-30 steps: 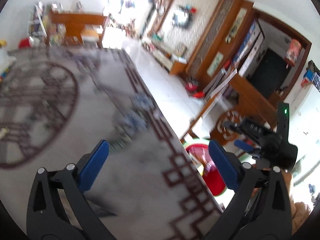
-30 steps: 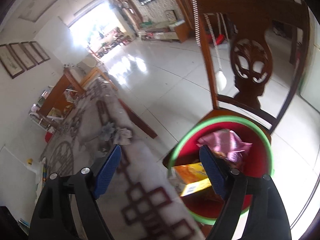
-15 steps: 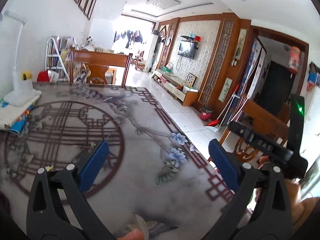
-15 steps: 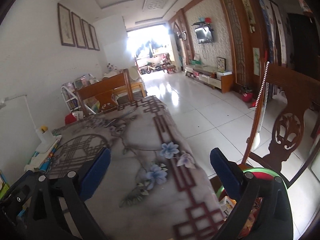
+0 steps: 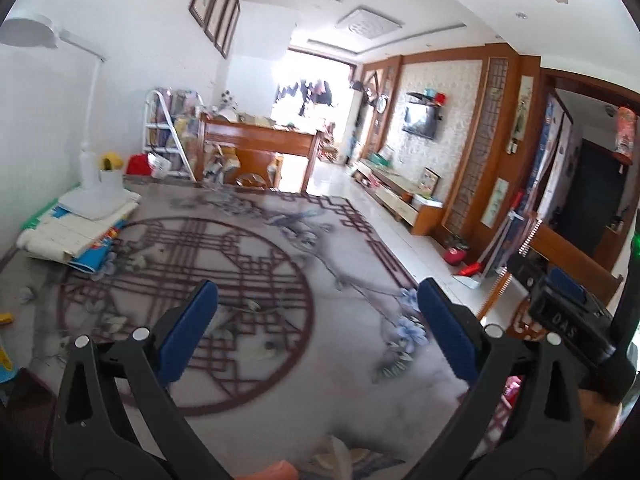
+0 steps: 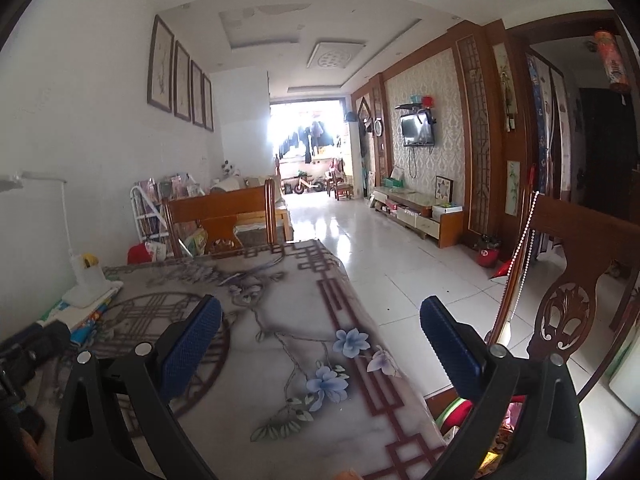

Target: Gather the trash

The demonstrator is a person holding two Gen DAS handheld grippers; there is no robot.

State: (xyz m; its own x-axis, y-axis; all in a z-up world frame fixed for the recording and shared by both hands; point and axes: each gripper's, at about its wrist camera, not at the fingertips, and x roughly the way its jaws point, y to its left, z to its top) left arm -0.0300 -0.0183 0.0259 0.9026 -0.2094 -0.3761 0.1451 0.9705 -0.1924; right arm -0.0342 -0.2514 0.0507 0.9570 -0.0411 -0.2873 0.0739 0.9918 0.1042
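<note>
- The left tool [image 5: 318, 320] has its two blue pads wide apart and nothing sits between them.
- The right tool [image 6: 320, 328] is spread wide too, and it grips nothing.
- Both tools hang over the worktop [image 6: 280, 320], which wears a smooth grey cloth with dark red line patterns and blue flowers [image 6: 328, 384].
- In the left wrist view the right tool [image 5: 568, 320] shows as a black blocky shape at the far right edge, partly cut off.
- The trash [image 6: 508, 420] lies in a round red bowl with a green rim [image 6: 452, 410], low on the right, just past the worktop's edge.
- Most of the bowl is hidden behind the right tool's black arm, so only bits of pink and yellow wrapper peek out.
- You cannot tell how many pieces are in there.
- A carved brown wooden chair [image 6: 568, 308] stands just beside the bowl, with a string of white beads [image 6: 524, 256] hanging on it.
- At the far left of the worktop a white lamp base [image 5: 100, 188] stands on a pile of flat books [image 5: 76, 232].
- The left wrist view is a bit blurry, so small bits on the cloth are hard to make out.
- A pale crumpled scrap [image 5: 340, 456] sits at the near edge, cut off by the picture.
- The floor [image 6: 400, 256] is shiny white tile.
</note>
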